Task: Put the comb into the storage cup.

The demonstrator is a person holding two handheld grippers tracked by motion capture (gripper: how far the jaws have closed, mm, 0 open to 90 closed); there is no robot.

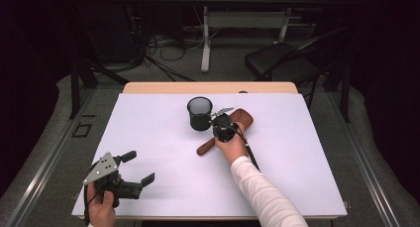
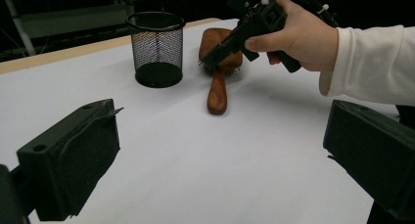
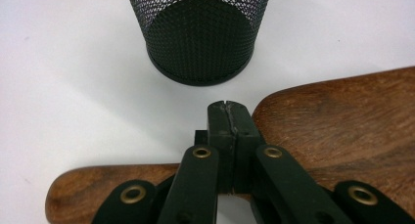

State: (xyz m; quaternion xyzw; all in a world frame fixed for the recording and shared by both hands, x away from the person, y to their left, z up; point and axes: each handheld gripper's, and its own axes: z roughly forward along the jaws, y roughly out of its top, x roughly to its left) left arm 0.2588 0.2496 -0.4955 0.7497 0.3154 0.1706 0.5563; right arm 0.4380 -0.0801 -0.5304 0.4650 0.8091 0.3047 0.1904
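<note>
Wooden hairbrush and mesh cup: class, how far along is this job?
Done: nothing looks finished; the wooden hairbrush lies on the table, bristles down, beside the empty mesh cup. In hand: the right gripper, jaws shut together, sits over the brush where handle meets head. Left: probably gripping and lifting it. The left gripper waits open.

no readable text, labels or signs

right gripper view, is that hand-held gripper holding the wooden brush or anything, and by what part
Nothing is held. The right hand-held gripper has its jaws pressed shut on each other, just above the wooden hairbrush near the neck, beside the mesh cup.
</note>
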